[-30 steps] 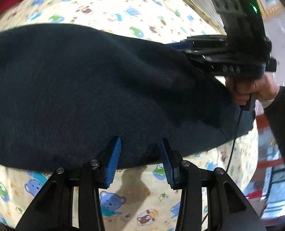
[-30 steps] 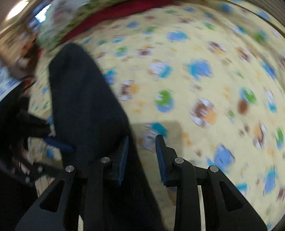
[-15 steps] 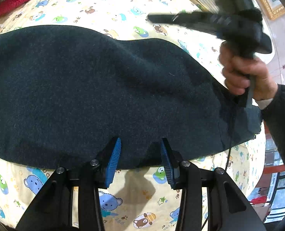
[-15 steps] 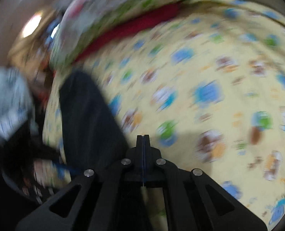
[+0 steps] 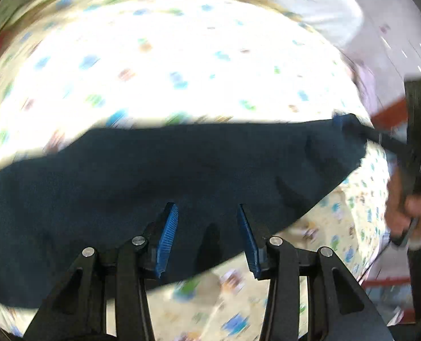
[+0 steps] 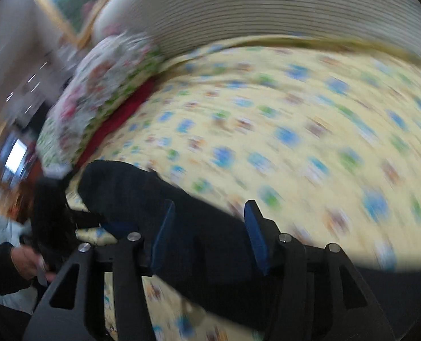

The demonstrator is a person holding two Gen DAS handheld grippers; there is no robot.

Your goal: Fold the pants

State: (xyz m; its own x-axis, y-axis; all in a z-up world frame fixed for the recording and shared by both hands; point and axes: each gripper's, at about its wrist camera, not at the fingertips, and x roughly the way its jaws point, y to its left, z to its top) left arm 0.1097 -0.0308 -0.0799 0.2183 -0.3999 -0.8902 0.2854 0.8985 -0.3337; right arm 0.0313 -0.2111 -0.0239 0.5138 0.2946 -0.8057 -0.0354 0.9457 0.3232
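The dark navy pants (image 5: 153, 176) lie folded in a long band across a yellow cartoon-print bedsheet (image 5: 182, 56). My left gripper (image 5: 207, 238) is open, its blue pads either side of the pants' near edge. My right gripper (image 6: 207, 238) is open too, with the pants (image 6: 165, 207) running between its blue pads. In the left wrist view the right gripper (image 5: 350, 126) reaches in from the right at the pants' far end. The left gripper shows at the left in the right wrist view (image 6: 108, 227). Both views are blurred by motion.
A floral pillow (image 6: 102, 85) and a red blanket strip (image 6: 116, 119) lie at the bed's far left end. A striped wall panel (image 6: 267, 8) rises behind the bed. The bed's edge and floor (image 5: 387, 284) show at lower right.
My right gripper was shut half a second ago and is open now, down at the pants' end. Both cameras swung. The left gripper has moved forward over the pants' near edge.
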